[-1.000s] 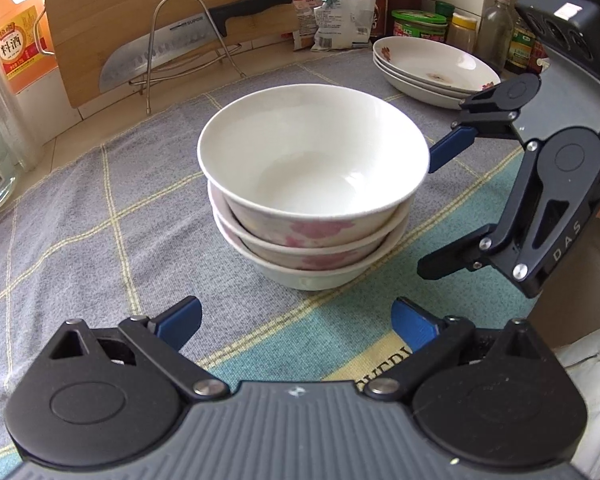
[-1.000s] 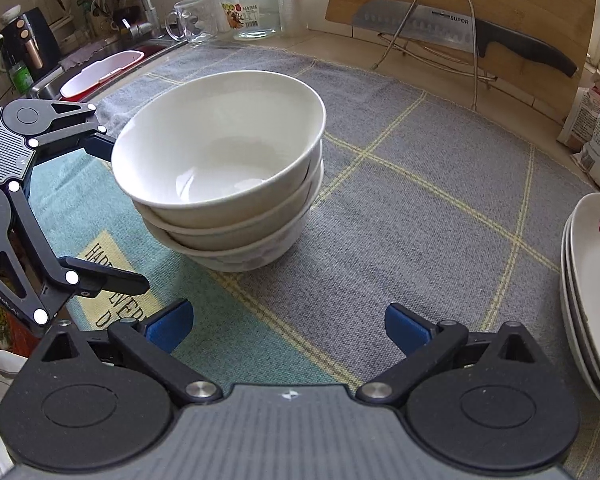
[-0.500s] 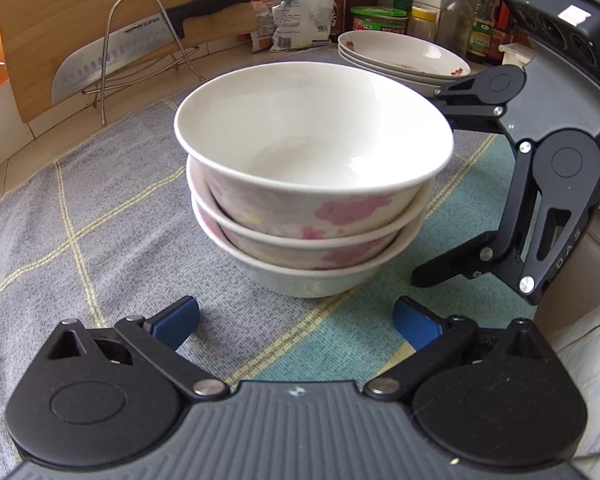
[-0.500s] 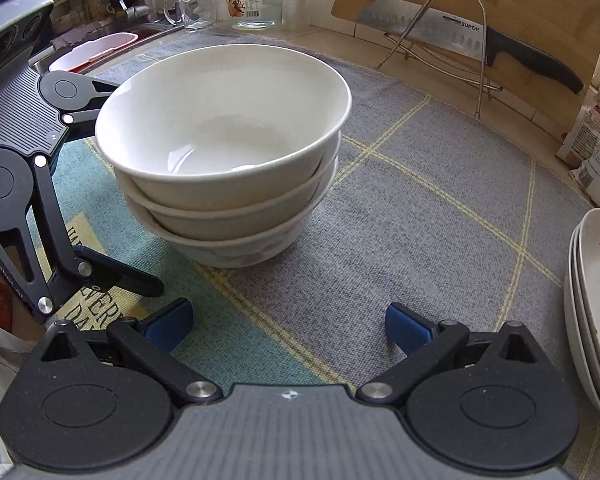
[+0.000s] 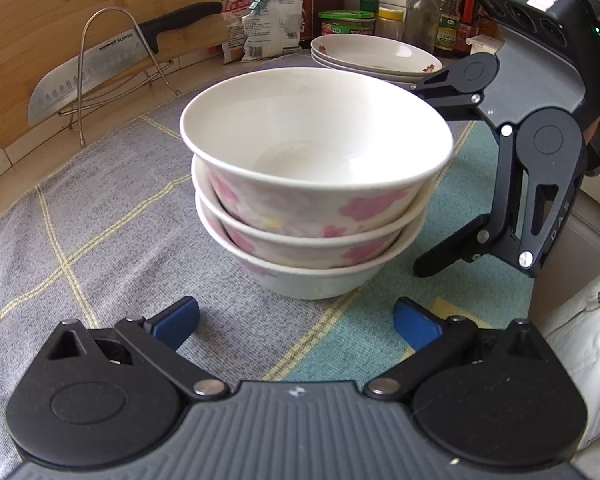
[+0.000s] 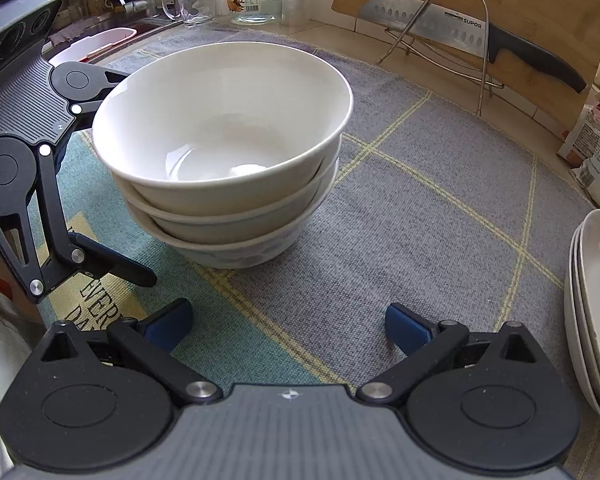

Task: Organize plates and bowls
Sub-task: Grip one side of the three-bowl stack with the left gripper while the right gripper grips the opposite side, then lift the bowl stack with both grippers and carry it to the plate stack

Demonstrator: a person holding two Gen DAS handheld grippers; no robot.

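Three nested white ceramic bowls with pink flowers (image 5: 316,184) stand on the grey checked cloth mat (image 5: 100,216), between the left gripper (image 5: 296,320) and right gripper (image 6: 288,324), both spread and empty. Three stacked white plates (image 5: 374,58) sit far right; a steel cleaver (image 6: 460,32) leans on a wire rack (image 6: 440,44) behind.

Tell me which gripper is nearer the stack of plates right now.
Right. The right gripper has the plates just beside it; the left gripper sees them beyond the bowl stack.

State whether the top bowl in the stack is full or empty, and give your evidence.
Empty. The top bowl shows a bare white inside down to its base in both wrist views, with nothing in it.
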